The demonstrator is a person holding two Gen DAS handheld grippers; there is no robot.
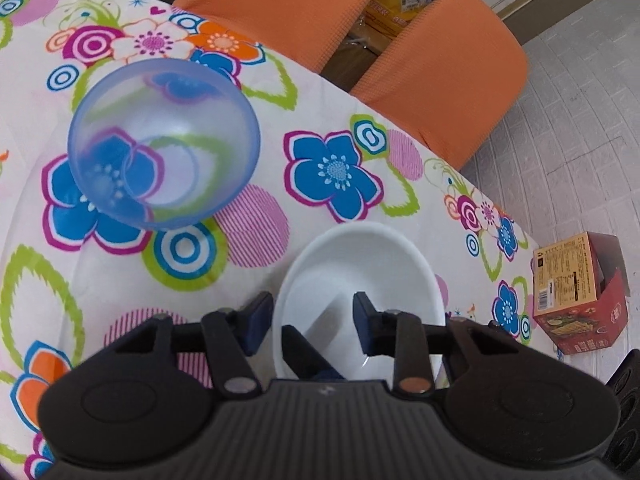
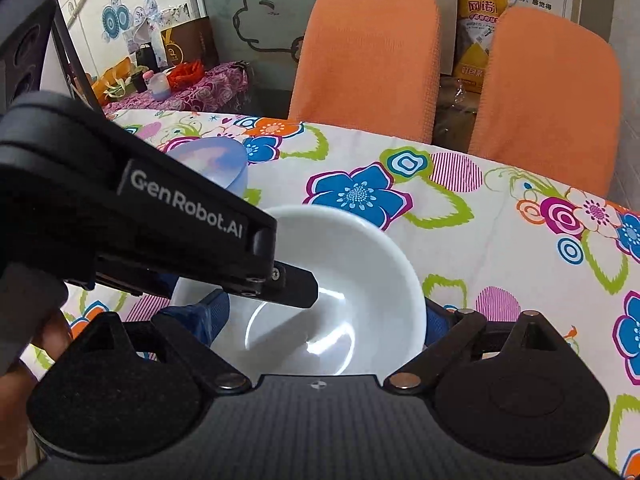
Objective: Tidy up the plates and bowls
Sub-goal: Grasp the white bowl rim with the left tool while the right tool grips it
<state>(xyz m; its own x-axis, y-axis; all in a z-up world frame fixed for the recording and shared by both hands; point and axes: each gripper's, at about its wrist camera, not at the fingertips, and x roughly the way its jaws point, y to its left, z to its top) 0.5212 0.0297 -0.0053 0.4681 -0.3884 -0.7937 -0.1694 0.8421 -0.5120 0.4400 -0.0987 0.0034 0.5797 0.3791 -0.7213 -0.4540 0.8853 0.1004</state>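
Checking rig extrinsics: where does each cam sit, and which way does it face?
Left wrist: on the left tool, looking down over the white bowl and blue translucent bowl; own fingers straddle the white bowl's rim.
Right wrist: on the right tool, facing the orange chairs; left tool and a hand show.
Shared: both bowls, floral tablecloth, chairs.

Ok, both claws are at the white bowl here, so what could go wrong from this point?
1. The left claw straddles the rim of the white bowl with its jaws apart. A one-sided pinch on glossy ware may slip or tip it.
2. The right claw brackets the same bowl, so the two claws could collide or pull against each other.
3. The blue bowl sits close by, and a careless swing might knock it.
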